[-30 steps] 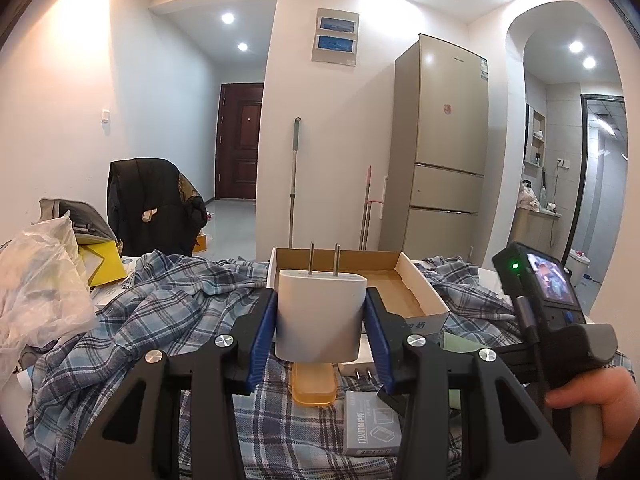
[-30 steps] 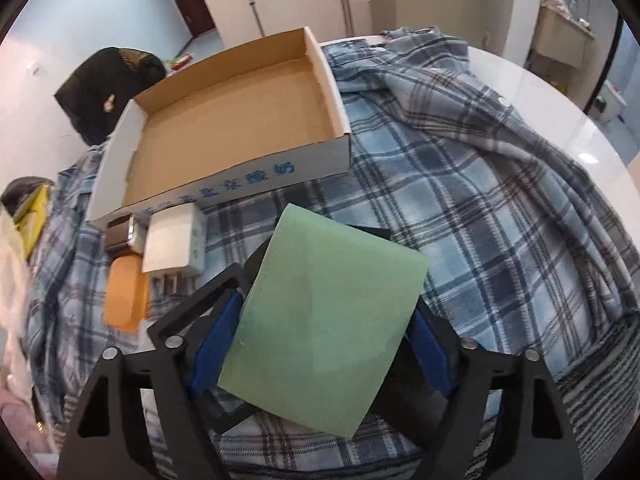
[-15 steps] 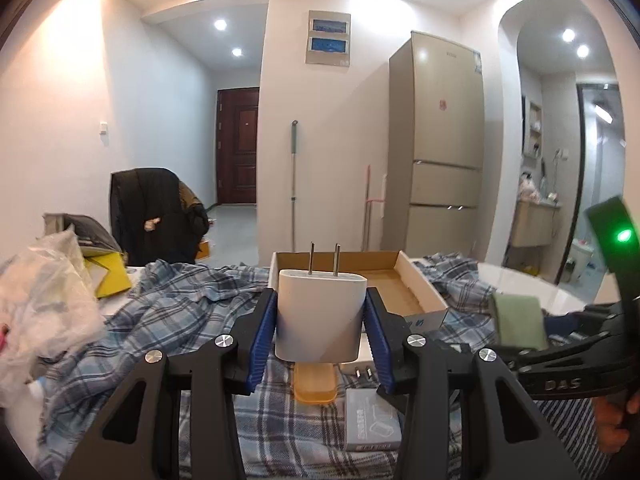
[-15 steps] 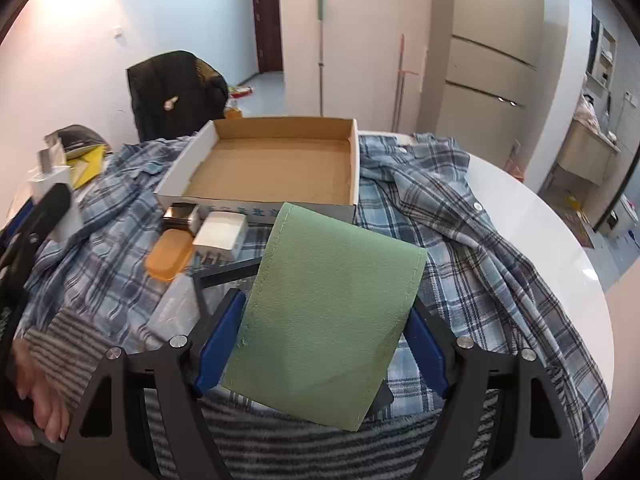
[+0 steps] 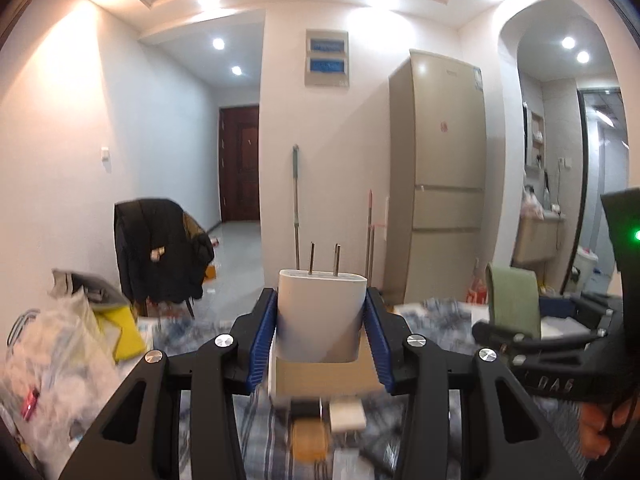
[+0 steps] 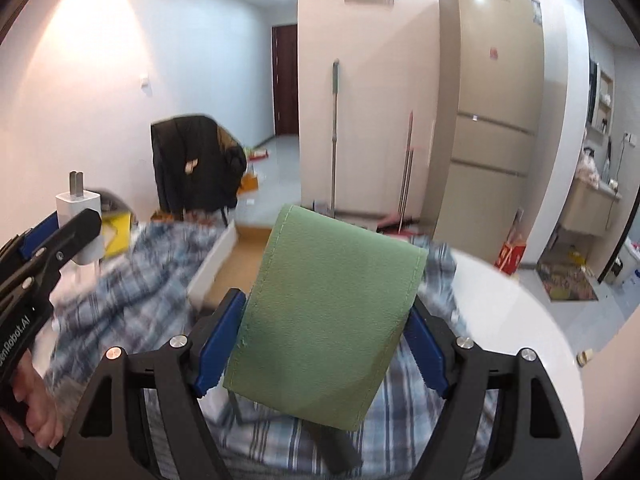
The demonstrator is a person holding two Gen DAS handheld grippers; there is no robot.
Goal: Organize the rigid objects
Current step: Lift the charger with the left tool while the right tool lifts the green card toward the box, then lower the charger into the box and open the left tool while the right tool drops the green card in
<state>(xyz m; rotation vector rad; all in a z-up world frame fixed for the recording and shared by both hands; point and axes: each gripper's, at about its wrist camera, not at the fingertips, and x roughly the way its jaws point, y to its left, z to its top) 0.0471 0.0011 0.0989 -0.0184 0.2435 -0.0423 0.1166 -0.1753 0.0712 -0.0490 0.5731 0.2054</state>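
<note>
Below left gripper (image 5: 321, 322), orange block (image 5: 308, 442), unseen from right wrist

Home interior, tall fridge (image 5: 438, 184), mop (image 5: 296, 200), wooden door (image 5: 239, 162), jacket-draped chair (image 5: 158, 252)

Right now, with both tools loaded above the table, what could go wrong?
The green case sits tilted in the right tool, gripped only at its lower edges, so it could slip. The white charger in the left tool hangs close beside it; they might collide over the cardboard box.

Plaid cloth (image 5: 256, 436), small table items blurred
</note>
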